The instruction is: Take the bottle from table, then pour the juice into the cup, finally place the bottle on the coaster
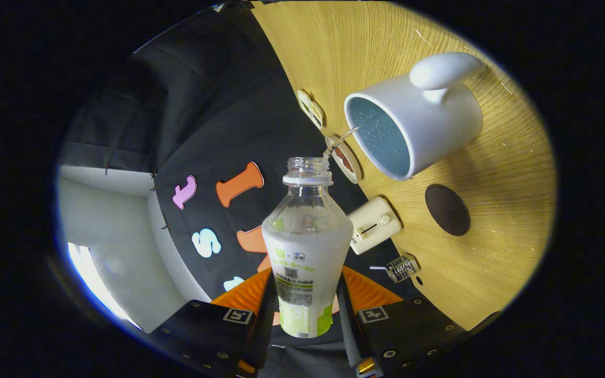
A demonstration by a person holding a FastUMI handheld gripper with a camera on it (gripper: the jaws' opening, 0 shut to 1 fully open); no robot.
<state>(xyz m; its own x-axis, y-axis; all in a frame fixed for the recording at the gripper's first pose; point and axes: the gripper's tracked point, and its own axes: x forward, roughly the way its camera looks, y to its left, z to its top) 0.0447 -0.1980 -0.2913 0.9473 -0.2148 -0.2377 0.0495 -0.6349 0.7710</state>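
Gripping bottle (306, 252) between both fingers (308, 315), tilted, thin stream running from mouth into white cup (428, 126); label print too small to read; coaster (447, 210) on surface (491, 262) near cup.

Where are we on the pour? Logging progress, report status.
Tongs shut on bottle, tipped toward mug. Thin stream running from bottle mouth into mug. Coaster bare beside mug; nothing blocking.

No wording can be read. The bottle (306, 262) carries a label (296, 286) with a code square and rows of print too small to make out. Square markers (238, 315) sit on the tongs' mounts, lower centre.
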